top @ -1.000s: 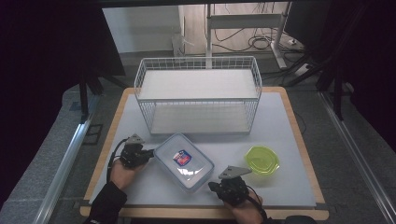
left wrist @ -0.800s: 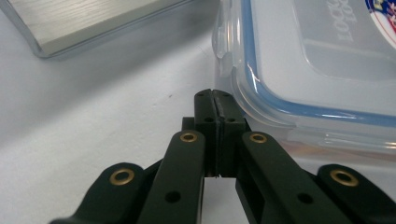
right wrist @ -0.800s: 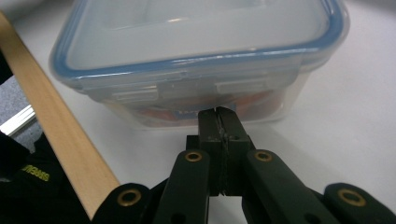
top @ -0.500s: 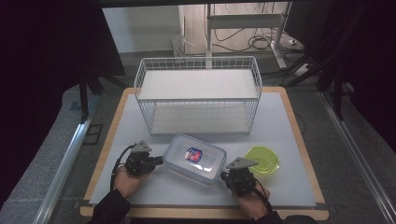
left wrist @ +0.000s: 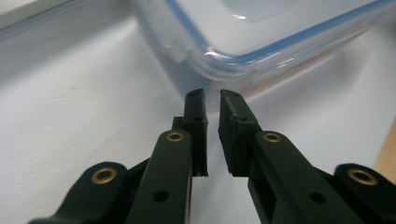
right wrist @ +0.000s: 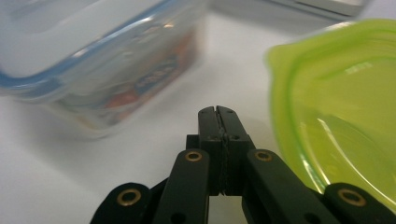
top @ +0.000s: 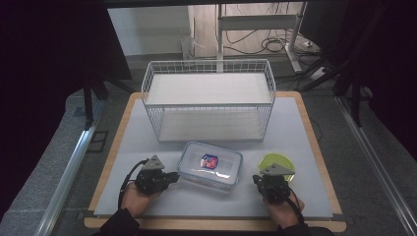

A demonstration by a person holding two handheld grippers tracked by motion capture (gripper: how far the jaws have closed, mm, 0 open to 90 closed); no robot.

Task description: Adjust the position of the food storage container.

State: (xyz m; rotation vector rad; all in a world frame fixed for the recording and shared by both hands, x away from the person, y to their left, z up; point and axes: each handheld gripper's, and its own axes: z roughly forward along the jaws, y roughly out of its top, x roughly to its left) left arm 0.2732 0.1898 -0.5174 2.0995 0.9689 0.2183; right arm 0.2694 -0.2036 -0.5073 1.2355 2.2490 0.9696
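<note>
Basket point(top: 208, 93) behind container point(top: 210, 165), green lid point(top: 277, 162) beside right tool point(right wrist: 218, 110) (pressed together), left tool point(left wrist: 212, 95) just parting, empty.

The left claw point(left wrist: 213, 100), slightly parted and holding nothing, faces the clear container point(left wrist: 261, 32).

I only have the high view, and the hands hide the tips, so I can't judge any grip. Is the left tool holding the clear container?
Observer: No. The left tool has just been opening. There is a narrow gap with nothing between its jaws, and the tips sit close to the clear container.
Operator: And the right tool?
Observer: The right tool is shut on nothing, pointing between the container and the green dish.
</note>
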